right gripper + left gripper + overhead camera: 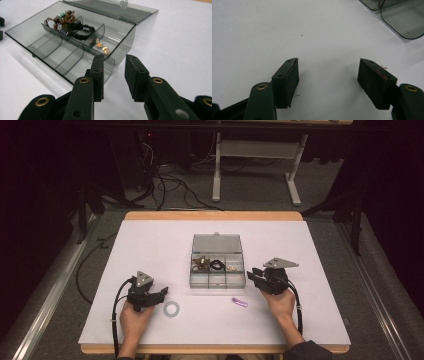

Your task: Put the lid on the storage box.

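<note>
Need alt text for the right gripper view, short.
The right tool, its jaws apart and empty, points at an open smoky plastic box on a white table. Its far compartments hold a beaded bracelet, a black band and gold earrings.

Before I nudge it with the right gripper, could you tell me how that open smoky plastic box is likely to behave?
The plastic box looks thin-walled and holds few small items, so probably light and likely to slide on the smooth white table cover. Its open lid lies back flat, so it may flex or flap. The loose gold earrings could shift.
</note>
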A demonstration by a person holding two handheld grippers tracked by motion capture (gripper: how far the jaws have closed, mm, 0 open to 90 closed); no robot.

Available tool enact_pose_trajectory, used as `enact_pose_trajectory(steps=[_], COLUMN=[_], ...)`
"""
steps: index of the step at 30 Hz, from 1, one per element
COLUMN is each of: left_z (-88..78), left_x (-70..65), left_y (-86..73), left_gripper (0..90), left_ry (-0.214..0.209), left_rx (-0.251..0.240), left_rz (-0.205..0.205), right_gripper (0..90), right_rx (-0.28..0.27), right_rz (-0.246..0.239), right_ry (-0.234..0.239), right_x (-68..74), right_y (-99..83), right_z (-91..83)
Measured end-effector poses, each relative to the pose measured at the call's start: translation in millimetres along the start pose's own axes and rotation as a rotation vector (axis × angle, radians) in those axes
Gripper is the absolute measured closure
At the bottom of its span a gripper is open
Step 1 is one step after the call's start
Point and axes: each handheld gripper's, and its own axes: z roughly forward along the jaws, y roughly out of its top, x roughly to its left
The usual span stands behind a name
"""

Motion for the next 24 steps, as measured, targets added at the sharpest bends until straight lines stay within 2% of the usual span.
enact_pose_trajectory(steps=[8, 15, 16, 19, 24], left_z=[0.3, 0.4, 0.4, 0.4, 0.3], left_x=[0.2, -0.4, -0.4, -1.2, -2.5], left_y=[0.1, 0.3, 0.3, 0.5, 1.1], left_gripper=[33.8, 33.6, 33.6, 32.8, 31.7], left_ry=[0.0, 0.004, 0.003, 0.009, 0.015], left_rx=[-0.001, 0.001, 0.001, 0.003, 0.006], left_rz=[-0.001, 0.003, 0.003, -0.004, -0.021], right_gripper=[67.2, 59.8, 58.0, 55.1, 53.1], right_rx=[0.049, 0.117, 0.131, 0.109, 0.108], right_rz=[-0.004, -0.004, -0.003, -0.016, -0.028], right_ry=[-0.044, -0.138, -0.138, -0.128, -0.127], right_x=[-8.1, -17.4, -18.2, -18.0, -17.3], right_y=[-19.6, -33.6, -35.6, -40.2, -40.7], right_z=[-6.0, -2.5, -0.7, 0.1, 0.3])
